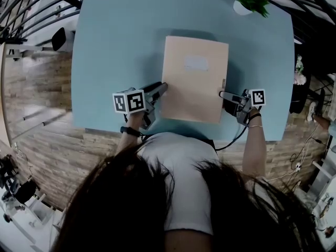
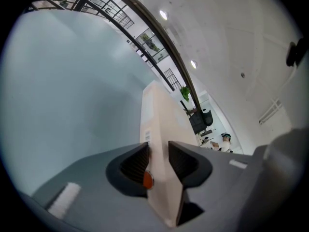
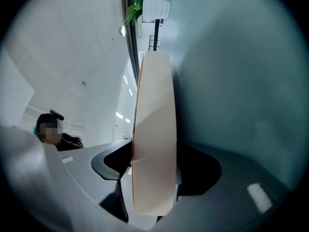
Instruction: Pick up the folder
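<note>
A pale peach folder [image 1: 194, 80] lies in the middle of the light-blue table [image 1: 115, 46], with a white label on its cover. My left gripper [image 1: 163, 88] is at the folder's left edge, near the lower corner. In the left gripper view the ribbed pads [image 2: 137, 162] press both sides of the folder's edge [image 2: 161, 124], so the left gripper [image 2: 158, 164] is shut on it. My right gripper [image 1: 223, 94] is at the right edge. There the thick edge of the folder [image 3: 154, 129] fills the gap of the right gripper [image 3: 153, 170], with the jaws closed against it.
A small potted plant [image 1: 252, 0] in a white pot stands at the table's far right corner. The person's body is close to the table's near edge [image 1: 173, 133]. Railings and a dark chair [image 1: 58, 38] are left of the table.
</note>
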Available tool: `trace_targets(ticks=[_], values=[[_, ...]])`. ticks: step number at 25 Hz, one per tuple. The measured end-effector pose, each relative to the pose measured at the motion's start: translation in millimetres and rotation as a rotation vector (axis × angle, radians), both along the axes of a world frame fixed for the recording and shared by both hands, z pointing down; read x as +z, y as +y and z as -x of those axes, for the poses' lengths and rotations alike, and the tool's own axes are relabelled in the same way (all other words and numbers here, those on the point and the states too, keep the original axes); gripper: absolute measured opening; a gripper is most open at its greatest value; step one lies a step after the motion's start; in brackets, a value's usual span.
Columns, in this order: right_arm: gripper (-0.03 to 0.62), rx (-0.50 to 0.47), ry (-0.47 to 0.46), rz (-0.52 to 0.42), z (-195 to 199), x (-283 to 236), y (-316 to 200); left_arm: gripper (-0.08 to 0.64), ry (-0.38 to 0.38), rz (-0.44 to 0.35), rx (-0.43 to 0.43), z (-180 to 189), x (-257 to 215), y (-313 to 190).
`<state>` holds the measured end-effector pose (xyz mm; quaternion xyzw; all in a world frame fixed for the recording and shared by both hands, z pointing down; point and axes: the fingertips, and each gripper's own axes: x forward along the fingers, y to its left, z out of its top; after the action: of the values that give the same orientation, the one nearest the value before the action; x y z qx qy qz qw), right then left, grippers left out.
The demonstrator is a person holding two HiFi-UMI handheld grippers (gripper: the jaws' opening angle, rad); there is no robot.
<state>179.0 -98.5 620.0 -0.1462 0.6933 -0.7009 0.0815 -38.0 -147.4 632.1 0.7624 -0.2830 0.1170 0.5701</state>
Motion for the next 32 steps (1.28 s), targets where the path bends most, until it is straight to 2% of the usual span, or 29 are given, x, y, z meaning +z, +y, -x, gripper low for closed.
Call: trace_targets(ticks=[2, 4, 10, 22, 32], values=[[0.285, -0.012, -0.081, -0.008, 16.1, -5.3, -2.6, 0.184, 0.01, 0.009, 0.001, -1.1, 0.2, 0.5], [0.291, -0.031, -0.116, -0.034, 39.0, -11.0, -7.6, 0.185, 0.017, 0.013, 0.001, -2.8, -0.1, 1.0], [0.301, -0.037, -0.011, -0.059, 55.5, -6.6, -13.5, 0.186, 0.024, 0.006, -0.013, -0.9, 0.2, 2.0], [0.284, -0.035, 0.023, -0.041, 55.1, -1.1, -10.3, 0.193, 0.056, 0.003, -0.037, -1.3, -1.4, -0.1], [0.281, -0.033, 0.031, -0.066, 58.7, -8.7, -12.8, 0.195, 0.069, -0.018, -0.055, 1.1, -7.4, -3.0]])
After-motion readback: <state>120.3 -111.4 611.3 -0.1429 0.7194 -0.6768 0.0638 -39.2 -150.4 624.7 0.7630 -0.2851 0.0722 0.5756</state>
